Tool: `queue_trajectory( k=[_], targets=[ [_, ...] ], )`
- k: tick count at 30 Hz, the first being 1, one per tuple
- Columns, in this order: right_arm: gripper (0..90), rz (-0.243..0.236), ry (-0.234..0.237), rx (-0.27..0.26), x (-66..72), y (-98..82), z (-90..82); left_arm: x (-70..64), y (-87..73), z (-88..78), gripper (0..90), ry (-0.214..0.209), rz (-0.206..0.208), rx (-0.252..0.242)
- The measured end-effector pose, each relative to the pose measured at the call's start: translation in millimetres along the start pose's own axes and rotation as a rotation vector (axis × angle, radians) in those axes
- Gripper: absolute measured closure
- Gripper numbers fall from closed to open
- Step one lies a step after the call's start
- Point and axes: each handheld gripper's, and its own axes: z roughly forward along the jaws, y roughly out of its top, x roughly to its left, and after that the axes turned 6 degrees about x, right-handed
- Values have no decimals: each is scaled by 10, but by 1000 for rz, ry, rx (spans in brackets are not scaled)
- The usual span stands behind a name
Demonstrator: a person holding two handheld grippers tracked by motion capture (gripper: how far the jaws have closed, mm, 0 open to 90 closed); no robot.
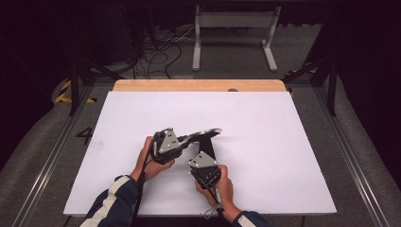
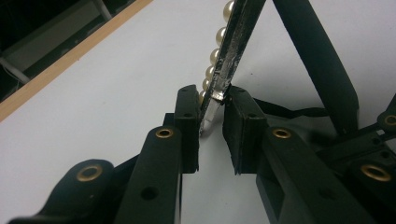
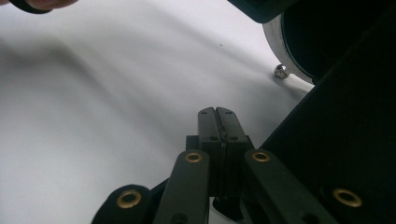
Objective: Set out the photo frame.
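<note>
You held the left gripper (image 1: 182, 140) just left of the table's centre, your left hand (image 1: 150, 161) wrapped round its body, and its jaws were pinching the near end of a long, thin, curved strip (image 1: 203, 134). In the left gripper view that strip (image 2: 232, 56) rose from between the two pads towards 12 o'clock, its edge dark and glittery, with a row of cream pearl beads (image 2: 215, 55) running along its left side. A bright metal tip of the strip sat in the narrow gap between the pads. From the high view the strip arched from the gripper out towards 2 o'clock, and its far end was close to the white table cover (image 1: 265, 142); I cannot tell whether it touched.

Your right gripper (image 1: 203, 163) sat at about 5 o'clock from the left one, near it, with your right hand (image 1: 218, 187) behind it. In the right gripper view its jaws (image 3: 217, 122) were pressed flat together with nothing between them. To their upper right a dark round part with a silver rim (image 3: 280, 46) loomed close, and a small shiny bead or stud (image 3: 280, 71) lay beside it at the rim's lower edge.

A black flat strap-like piece (image 1: 207, 146) lay on the cover between the two grippers. A strip of bare wood (image 1: 198, 85) showed at the table's 12 o'clock edge.
</note>
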Motion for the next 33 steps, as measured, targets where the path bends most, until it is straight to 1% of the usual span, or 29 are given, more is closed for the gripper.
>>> queue_trajectory(
  k=[4,8,10,12,13,17,20,22,23,26,30,31,32,33],
  targets=[
    [900,-3,8,5,-14,-18,-19,-16,5,-19,762,-3,19,4],
    [900,0,17,10,-38,-35,-44,-46,11,-35,761,1,27,8],
    [900,5,29,14,-58,-46,-60,-61,15,-45,760,-3,39,10],
    [900,3,32,15,-75,-59,-73,-84,21,-53,760,0,49,13],
    [900,3,31,16,-79,-65,-78,-88,26,-57,760,1,61,13],
    [900,6,37,17,-97,-78,-92,-101,28,-64,761,-2,65,13],
    [900,10,43,22,-102,-81,-94,-109,28,-67,760,-7,61,13],
    [900,17,51,27,-113,-85,-94,-105,38,-82,760,-16,81,16],
    [900,16,52,28,-112,-86,-96,-108,38,-87,760,-21,84,18],
    [900,20,55,31,-117,-88,-102,-113,38,-91,759,-23,84,18],
    [900,31,57,48,-141,-117,-107,-130,33,-77,753,-34,61,7],
    [900,33,55,50,-144,-122,-108,-126,32,-72,749,-38,63,2],
    [900,34,53,50,-148,-126,-106,-122,25,-62,745,-43,50,-2],
    [900,42,54,55,-155,-135,-102,-119,21,-53,728,-40,45,0]
  ],
)
